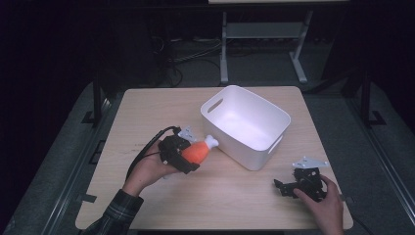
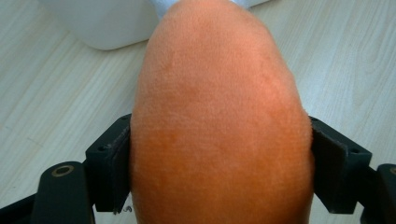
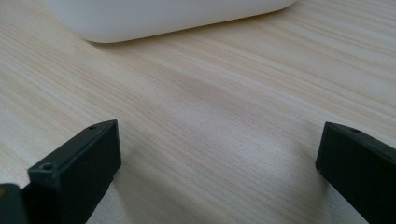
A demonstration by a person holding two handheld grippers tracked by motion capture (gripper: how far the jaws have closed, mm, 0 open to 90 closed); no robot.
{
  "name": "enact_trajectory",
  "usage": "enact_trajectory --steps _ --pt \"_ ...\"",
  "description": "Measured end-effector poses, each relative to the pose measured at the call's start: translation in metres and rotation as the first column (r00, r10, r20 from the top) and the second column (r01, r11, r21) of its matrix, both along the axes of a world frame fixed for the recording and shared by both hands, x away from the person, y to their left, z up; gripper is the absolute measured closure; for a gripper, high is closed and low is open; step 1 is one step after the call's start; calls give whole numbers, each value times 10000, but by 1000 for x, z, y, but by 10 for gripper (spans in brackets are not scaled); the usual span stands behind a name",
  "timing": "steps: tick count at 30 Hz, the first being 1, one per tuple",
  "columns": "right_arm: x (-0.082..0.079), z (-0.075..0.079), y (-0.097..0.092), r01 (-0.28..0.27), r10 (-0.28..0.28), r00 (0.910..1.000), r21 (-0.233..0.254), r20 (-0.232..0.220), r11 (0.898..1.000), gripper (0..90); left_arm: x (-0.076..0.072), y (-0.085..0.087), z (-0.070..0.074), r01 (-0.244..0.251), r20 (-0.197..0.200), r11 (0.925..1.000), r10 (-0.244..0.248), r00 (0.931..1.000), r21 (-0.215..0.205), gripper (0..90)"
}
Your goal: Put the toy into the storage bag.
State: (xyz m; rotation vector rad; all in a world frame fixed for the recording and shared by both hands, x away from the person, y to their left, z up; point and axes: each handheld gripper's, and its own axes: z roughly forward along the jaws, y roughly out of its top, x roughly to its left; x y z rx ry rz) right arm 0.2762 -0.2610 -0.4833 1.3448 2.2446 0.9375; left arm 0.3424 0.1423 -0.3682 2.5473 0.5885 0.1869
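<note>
Dark plaid sleeve point(image 1: 117, 211); black screw-holed jaws

Dark room, grey floor point(image 1: 259, 66)

Orange plush drumstick point(image 1: 196, 152) beside white bin point(image 1: 247, 128)

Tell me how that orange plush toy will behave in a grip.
The orange plush toy looks fuzzy and soft, so it probably squashes and grips without slipping. It bulges past the left gripper jaws, suggesting light stuffing. Its rounded body would likely roll if set down.
</note>
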Motion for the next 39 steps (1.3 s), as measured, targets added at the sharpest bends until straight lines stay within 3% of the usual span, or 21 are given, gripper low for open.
enact_trajectory --steps 22,39 --pt "0 0 0 12 -12 10000 -10 16 10000 0 8 9 35 -29 265 9999 32 9996 -125 204" --pt "0 0 0 -5 5 10000 -2 12 10000 0 26 5 61 69 404 9990 -51 9992 -437 204"
